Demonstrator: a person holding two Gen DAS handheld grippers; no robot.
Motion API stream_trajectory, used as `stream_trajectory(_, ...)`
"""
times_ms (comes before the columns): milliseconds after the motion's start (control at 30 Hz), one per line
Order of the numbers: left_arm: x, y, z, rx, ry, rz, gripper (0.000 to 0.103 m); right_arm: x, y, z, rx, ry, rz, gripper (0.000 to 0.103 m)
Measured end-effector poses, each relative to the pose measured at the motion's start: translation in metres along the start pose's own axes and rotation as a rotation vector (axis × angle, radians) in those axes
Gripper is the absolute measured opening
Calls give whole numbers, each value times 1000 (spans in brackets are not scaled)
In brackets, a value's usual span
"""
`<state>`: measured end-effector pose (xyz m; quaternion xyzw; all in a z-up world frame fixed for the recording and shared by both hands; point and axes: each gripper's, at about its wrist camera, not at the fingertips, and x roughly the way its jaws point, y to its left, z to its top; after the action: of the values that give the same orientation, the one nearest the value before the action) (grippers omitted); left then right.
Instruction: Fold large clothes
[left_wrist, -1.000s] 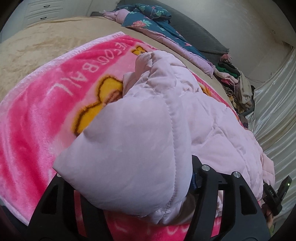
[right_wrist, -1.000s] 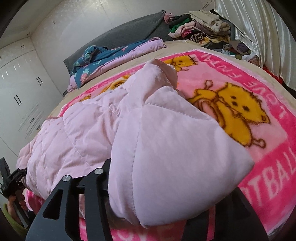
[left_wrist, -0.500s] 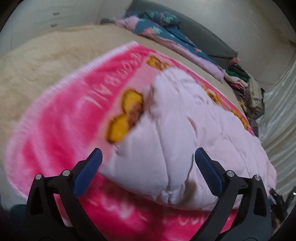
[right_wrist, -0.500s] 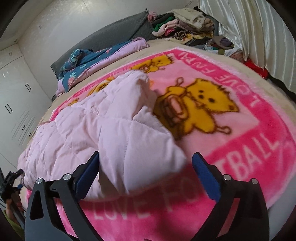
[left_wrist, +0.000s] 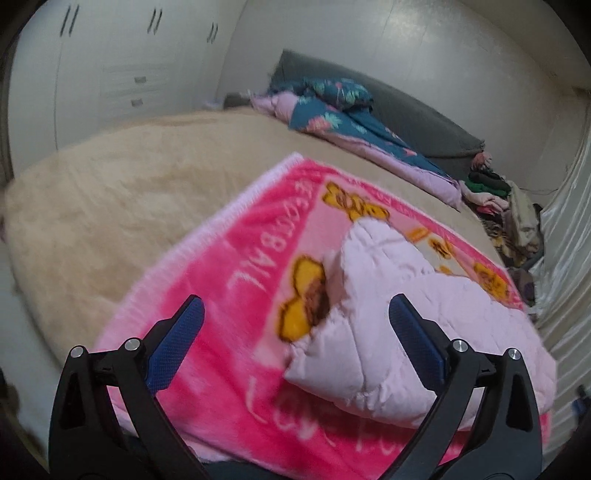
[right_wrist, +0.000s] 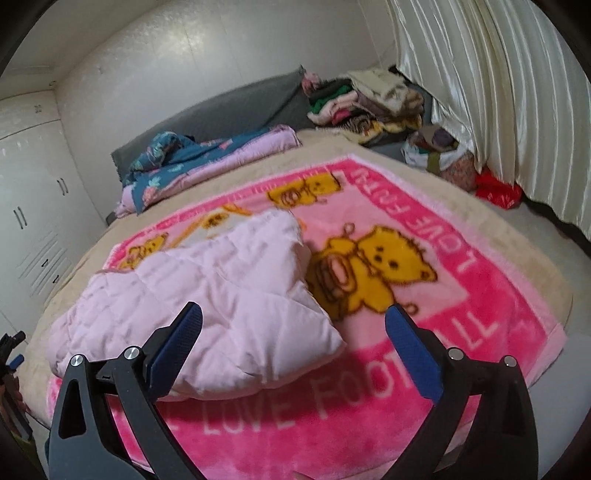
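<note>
On the bed's pink blanket (right_wrist: 480, 280) the pale pink quilted jacket (right_wrist: 229, 295) now lies released and folded, both grippers' fingers (left_wrist: 415, 341) (right_wrist: 410, 350) wide open and empty, this fold seemingly done.

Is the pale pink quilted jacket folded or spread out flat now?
Folded: the quilted jacket lies doubled in a thick bundle on the pink blanket.

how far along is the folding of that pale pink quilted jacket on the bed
Done: the pale pink quilted jacket lies folded over on itself as a padded bundle on the pink cartoon blanket. In hand: nothing; the left gripper and right gripper are both open with nothing between their fingers. Left: the bundle looks loose and uneven, so it may need another fold or tidying. The clothes pile beyond the bed may also be waiting.
</note>
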<state>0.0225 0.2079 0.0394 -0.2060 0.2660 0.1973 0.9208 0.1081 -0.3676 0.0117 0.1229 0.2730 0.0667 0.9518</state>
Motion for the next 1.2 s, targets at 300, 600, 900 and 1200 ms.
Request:
stream_trajectory(300, -32, -38, -4, 107, -41, -61, 94, -28, 46, 7, -94, -59, 75, 99)
stream_trajectory(600, -49, -103, -37, 241, -13, -184, 94, -43, 85, -3, -185, -62, 137, 99)
stream_trajectory(900, -44, -129, -71, 296, 25, -232, 94, -48, 114, -29, -270, -52, 119, 99)
stream_trajectory(1200, -39, -144, -98, 346, 70, -272, 94, -28, 140, -64, -294, 53, 137, 99)
